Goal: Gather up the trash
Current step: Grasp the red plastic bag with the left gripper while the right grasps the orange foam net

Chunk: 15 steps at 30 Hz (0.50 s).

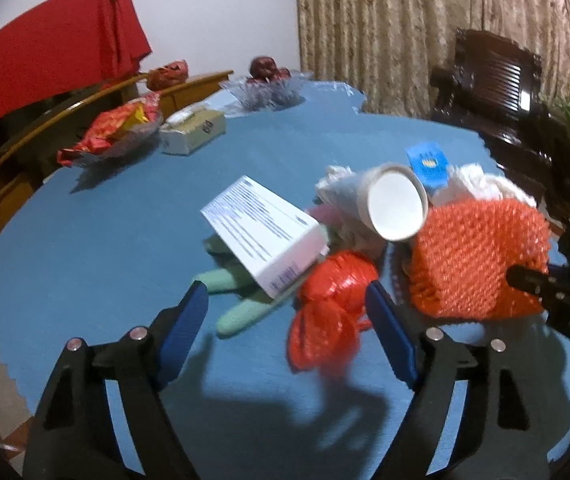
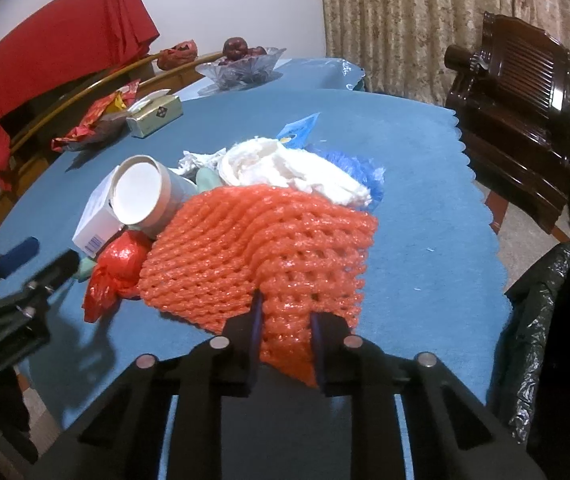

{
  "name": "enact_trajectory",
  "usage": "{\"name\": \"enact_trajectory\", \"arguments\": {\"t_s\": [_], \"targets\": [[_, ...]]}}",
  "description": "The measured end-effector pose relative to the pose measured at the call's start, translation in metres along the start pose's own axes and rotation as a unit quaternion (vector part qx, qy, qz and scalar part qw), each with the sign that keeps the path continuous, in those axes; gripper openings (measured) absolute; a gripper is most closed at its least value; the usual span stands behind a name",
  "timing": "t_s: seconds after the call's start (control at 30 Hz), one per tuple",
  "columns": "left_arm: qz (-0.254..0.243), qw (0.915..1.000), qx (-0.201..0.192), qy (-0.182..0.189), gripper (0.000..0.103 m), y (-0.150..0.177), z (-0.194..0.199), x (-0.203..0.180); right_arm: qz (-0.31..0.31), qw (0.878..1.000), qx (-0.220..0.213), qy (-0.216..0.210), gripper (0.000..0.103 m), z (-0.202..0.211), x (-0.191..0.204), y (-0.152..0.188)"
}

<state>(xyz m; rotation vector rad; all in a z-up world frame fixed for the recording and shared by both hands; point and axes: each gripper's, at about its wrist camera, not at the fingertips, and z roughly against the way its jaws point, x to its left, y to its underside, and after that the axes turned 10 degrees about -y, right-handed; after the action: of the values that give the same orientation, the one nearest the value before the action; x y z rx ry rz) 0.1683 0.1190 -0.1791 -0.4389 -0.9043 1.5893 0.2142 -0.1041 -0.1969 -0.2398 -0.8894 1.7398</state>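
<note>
While the right gripper (image 2: 285, 316) pinches an orange foam net (image 2: 261, 248) on the table (image 2: 425, 200), the left gripper's (image 1: 287, 300) jaws stand spread over a red plastic bag (image 1: 329, 312).

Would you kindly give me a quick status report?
Right gripper shut on orange foam net. Left gripper open over red bag. Nothing blocking.

Left wrist: looks forward and down between its jaws, close over the bench (image 1: 105, 220), toward the curtain (image 1: 405, 32).
Right wrist: same heading, from further right, nearer the orange net (image 2: 261, 248).
Shared: net (image 1: 477, 256), cup (image 1: 395, 206), box (image 1: 265, 232), red cloth (image 1: 45, 48), chair (image 1: 497, 76).
</note>
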Motion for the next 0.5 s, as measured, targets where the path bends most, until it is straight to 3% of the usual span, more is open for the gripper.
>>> {"name": "enact_trajectory", "arguments": {"t_s": [0.1, 0.2, 0.33, 0.5], "targets": [[-0.008, 0.9999, 0.01, 0.007, 0.072, 0.002, -0.008, -0.009, 0.002, 1.0, 0.001, 0.002, 0.021, 0.0, -0.001, -0.001], [-0.015, 0.9994, 0.023, 0.02, 0.061, 0.006, -0.016, -0.019, 0.004, 1.0, 0.0, -0.002, 0.021, 0.0, 0.0, -0.001], [-0.024, 0.9976, 0.047, 0.044, 0.019, 0.011, -0.028, -0.025, 0.007, 1.0, -0.003, -0.009, 0.021, 0.004, 0.003, -0.002], [-0.011, 0.9979, 0.046, 0.043, 0.01, 0.012, -0.023, -0.019, 0.015, 0.999, -0.017, -0.025, 0.021, 0.019, 0.007, -0.002]]}}
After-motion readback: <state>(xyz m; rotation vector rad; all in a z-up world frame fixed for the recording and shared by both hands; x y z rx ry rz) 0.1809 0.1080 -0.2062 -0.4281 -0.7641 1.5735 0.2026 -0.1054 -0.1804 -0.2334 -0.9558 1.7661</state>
